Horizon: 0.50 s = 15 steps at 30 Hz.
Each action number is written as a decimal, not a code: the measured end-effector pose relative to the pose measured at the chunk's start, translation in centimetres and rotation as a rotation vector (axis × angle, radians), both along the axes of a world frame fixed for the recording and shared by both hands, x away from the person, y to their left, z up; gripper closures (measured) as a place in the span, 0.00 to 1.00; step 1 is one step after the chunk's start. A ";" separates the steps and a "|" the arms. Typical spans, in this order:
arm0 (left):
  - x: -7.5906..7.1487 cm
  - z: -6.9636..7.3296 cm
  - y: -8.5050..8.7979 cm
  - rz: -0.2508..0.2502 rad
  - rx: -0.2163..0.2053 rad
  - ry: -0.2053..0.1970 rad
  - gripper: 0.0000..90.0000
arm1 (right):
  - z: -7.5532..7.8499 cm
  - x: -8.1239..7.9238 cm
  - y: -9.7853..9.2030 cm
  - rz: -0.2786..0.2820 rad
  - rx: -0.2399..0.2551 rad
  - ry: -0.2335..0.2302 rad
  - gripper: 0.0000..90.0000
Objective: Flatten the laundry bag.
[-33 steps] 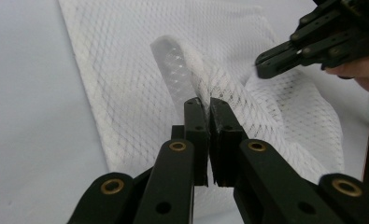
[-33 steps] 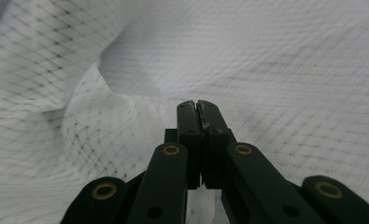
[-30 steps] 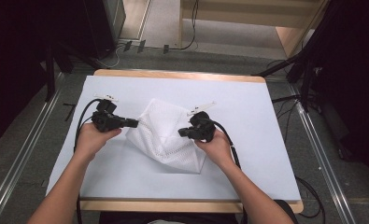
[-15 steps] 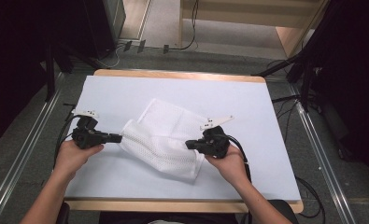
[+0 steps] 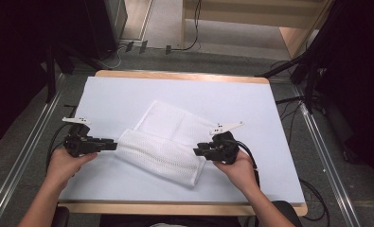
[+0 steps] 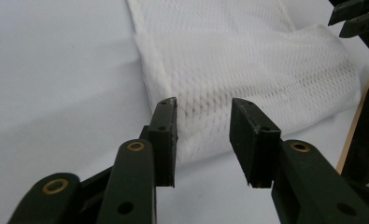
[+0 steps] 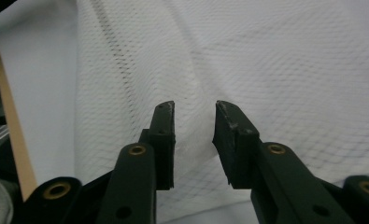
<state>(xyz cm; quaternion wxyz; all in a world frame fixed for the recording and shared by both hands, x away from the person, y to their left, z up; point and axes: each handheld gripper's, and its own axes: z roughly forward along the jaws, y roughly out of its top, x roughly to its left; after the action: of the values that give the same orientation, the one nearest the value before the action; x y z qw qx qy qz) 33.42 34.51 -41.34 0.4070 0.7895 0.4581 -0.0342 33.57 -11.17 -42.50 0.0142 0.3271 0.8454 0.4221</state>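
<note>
I'm folding the white mesh cloth (image 5: 163, 144) on the white table cover (image 5: 251, 109); taking the cloth as my landmark. It lies mid-table, slightly toward my side, with the near portion doubled over into a thicker band that runs diagonally from its left end to its near-right corner.

Left gripper (image 5: 112, 144) sits at the cloth's left end, tips right at the folded edge. In the left gripper view the jaws stand apart, and the fold's corner lies just ahead of and between them, pads not pressing on it. They have just been opening, so I read this as a release after laying the fold.

Right gripper (image 5: 197, 150) is at the cloth's right edge, over the band. In the right gripper view the jaws are also apart, mesh beneath and between them, not pinched. Also just been opening.

Why both ends: holding opposite ends keeps the fold line straight while it's laid down. Fold looks set; the upper layer beyond the band lies flat with crease lines.

Next, probably: back both off the cloth without snagging the mesh.
</note>
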 end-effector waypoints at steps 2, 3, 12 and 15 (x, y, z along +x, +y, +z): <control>0.6 0.4 -0.1 0.003 0.018 -0.009 0.69 | 0.1 0.3 -0.5 -0.020 0.008 -0.013 0.75; 1.1 0.6 -0.3 0.004 0.030 -0.011 0.70 | 0.1 0.4 -0.6 -0.029 0.009 -0.010 0.75; 5.4 1.0 -3.0 -0.036 0.079 -0.020 0.69 | -0.6 1.8 -1.9 -0.092 -0.004 0.018 0.74; 6.8 0.3 -4.0 -0.042 0.084 0.004 0.69 | -0.9 2.0 -2.0 -0.092 -0.017 0.031 0.74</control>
<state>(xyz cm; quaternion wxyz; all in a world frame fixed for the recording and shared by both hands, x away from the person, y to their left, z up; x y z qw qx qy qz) 40.22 30.55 -41.08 0.3718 0.8153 0.4432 -0.0252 35.52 -13.13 -43.38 0.0234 0.3721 0.8331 0.4086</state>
